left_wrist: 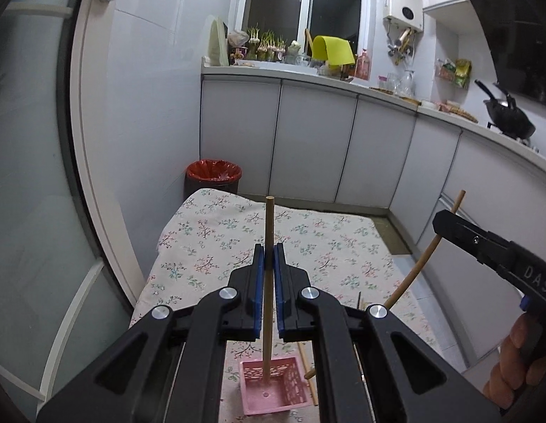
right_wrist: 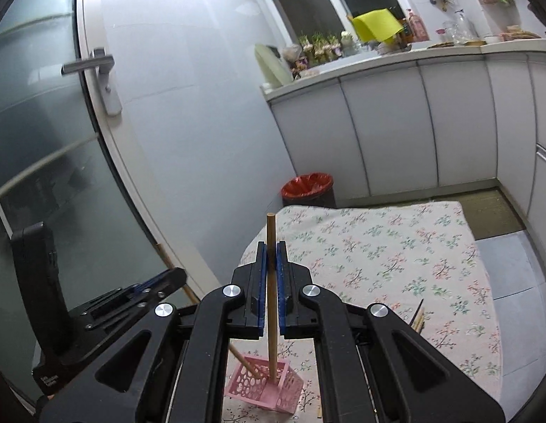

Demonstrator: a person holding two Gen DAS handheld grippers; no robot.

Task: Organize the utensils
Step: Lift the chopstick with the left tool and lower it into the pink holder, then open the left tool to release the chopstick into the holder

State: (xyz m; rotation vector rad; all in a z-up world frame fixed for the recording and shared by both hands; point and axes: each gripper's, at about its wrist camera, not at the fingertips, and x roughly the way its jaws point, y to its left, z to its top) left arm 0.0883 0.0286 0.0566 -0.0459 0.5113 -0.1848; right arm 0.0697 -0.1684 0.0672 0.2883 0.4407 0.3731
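Note:
My left gripper (left_wrist: 269,250) is shut on a wooden chopstick (left_wrist: 268,225) held upright, with its lower end inside the pink perforated basket (left_wrist: 253,398) on the floral tablecloth. My right gripper (right_wrist: 271,246) is shut on a second chopstick (right_wrist: 271,232), which also reaches down into the basket (right_wrist: 248,386). In the right wrist view the left gripper (right_wrist: 176,275) comes in from the left, and its chopstick (right_wrist: 246,363) slants into the basket. The right gripper (left_wrist: 442,222) shows at the right of the left wrist view. Its chopstick (left_wrist: 419,268) slopes down toward the basket's right side.
One loose chopstick (left_wrist: 308,373) lies beside the basket, and several more (right_wrist: 419,317) lie on the cloth to the right. The floral-covered table (right_wrist: 396,246) stands between a glass door (right_wrist: 43,141) and white cabinets (left_wrist: 308,141). A red-lined bin (left_wrist: 213,174) stands beyond it.

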